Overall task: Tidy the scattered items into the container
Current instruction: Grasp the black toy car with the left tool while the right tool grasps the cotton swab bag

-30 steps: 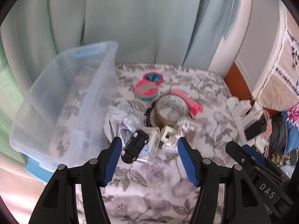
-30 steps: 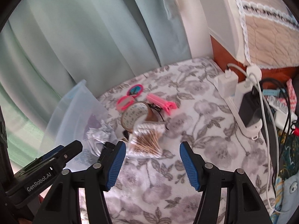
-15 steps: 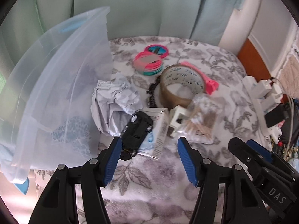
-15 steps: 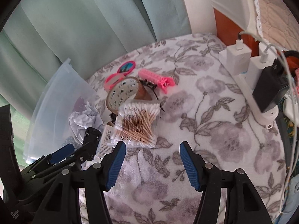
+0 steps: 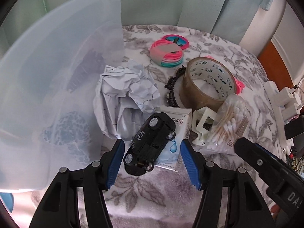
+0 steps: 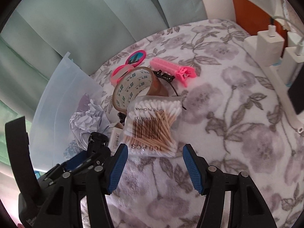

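Observation:
A clear plastic container [image 5: 57, 79] stands at the left on the floral cloth. My left gripper [image 5: 152, 163] is open, its fingers on either side of a black toy car [image 5: 150, 144] that lies on a white box [image 5: 172, 142]. Crumpled paper [image 5: 125, 93], a tape roll [image 5: 207, 83], pink and teal hair ties [image 5: 167, 55] and a white clip [image 5: 201, 125] lie around. My right gripper [image 6: 154, 167] is open just in front of a bag of cotton swabs [image 6: 152, 125]. A pink hair roller [image 6: 171, 69] lies beyond.
A white power strip with chargers [image 6: 273, 47] runs along the right edge. A round pink mirror [image 6: 135, 58] lies at the back. Green curtains [image 6: 95, 19] hang behind. The left gripper's body [image 6: 76, 163] is close to the right gripper's left side.
Both grippers have moved forward and down toward the pile. The toy car now sits between the left fingers, and the cotton swab bag is just before the right fingers. Both stay open.

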